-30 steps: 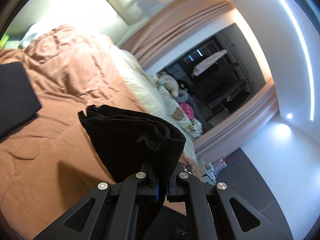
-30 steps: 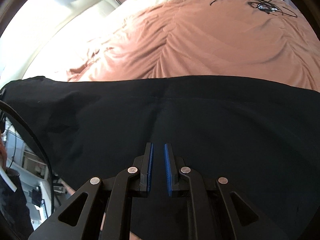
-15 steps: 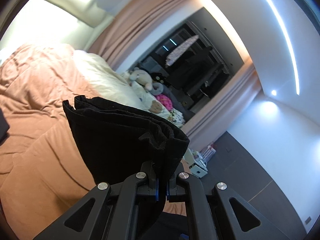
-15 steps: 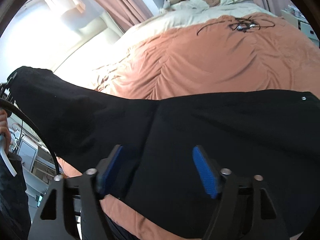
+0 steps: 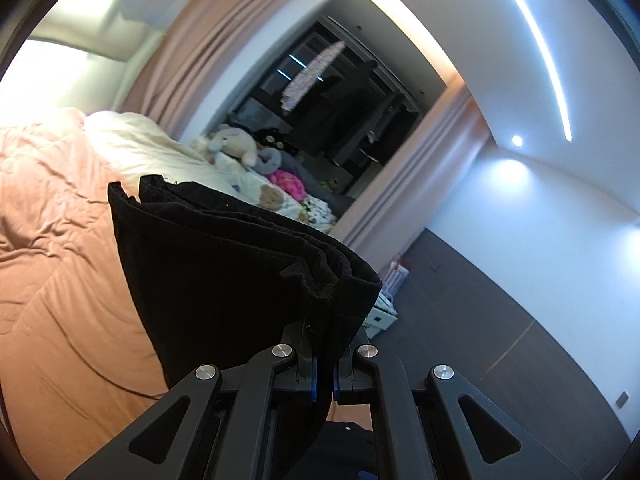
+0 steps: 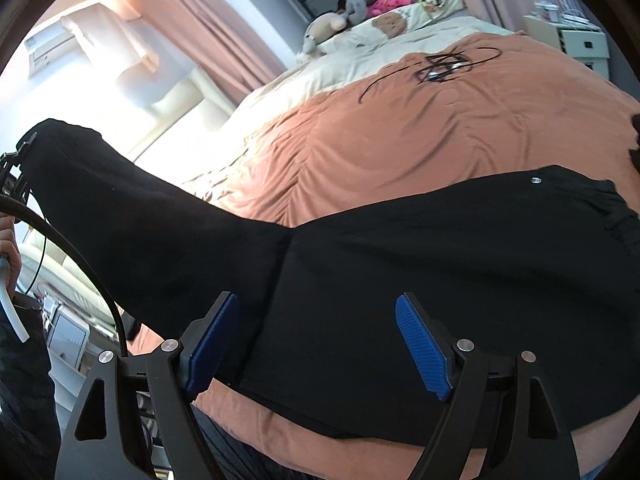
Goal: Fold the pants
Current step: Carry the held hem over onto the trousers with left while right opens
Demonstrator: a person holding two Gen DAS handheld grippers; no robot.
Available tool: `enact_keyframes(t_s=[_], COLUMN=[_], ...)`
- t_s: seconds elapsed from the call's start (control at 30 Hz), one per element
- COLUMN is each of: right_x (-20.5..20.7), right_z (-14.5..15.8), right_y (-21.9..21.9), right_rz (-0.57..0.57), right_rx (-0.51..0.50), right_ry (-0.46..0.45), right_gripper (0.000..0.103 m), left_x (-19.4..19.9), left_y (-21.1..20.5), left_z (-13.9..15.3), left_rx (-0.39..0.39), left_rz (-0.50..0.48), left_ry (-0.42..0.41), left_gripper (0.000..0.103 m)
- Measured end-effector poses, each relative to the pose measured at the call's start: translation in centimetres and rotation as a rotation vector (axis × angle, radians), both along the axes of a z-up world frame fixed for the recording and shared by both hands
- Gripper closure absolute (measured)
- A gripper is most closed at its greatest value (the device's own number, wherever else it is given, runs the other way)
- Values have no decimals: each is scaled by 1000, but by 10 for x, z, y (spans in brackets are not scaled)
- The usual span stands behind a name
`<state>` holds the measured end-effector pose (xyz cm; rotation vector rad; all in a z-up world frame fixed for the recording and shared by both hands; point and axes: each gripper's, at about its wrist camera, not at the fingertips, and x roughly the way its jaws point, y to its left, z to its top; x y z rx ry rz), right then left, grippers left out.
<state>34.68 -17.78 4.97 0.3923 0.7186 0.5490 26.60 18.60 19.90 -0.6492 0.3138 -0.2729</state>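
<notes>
Black pants (image 6: 400,248) lie across the near part of an orange bed cover (image 6: 400,128), waistband to the right. One end rises off the bed to the far left. There my left gripper (image 5: 324,376) is shut on the bunched layers of the pants (image 5: 240,272), held in the air over the bed's edge. My right gripper (image 6: 316,304) hovers above the middle of the pants. Its jaws are opening, wide apart, and the blue pads (image 6: 420,344) press on nothing.
A tangled black cable (image 6: 444,64) lies on the far part of the cover. Plush toys (image 5: 236,144) and pillows sit at the head of the bed. A white drawer unit (image 6: 580,40) stands beside the bed. A hand (image 6: 8,240) shows at the left.
My right gripper went from shut to wide open, let go of the pants and drew back. My left gripper lifted its end of the pants higher and swung toward the room.
</notes>
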Motion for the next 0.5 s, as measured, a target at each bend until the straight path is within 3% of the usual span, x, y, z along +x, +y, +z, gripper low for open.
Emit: enact_keyframes(t_s=[0.5], right_x=[-42], right_z=[-13], right_y=[-84], right_rz=[-150], right_rx=[92], right_ry=[-8], right_gripper=[23], left_x=[65], left_y=[-109], left_z=[18], left_rx=[73], left_rz=[-203], left_ry=[22], left_gripper=[99])
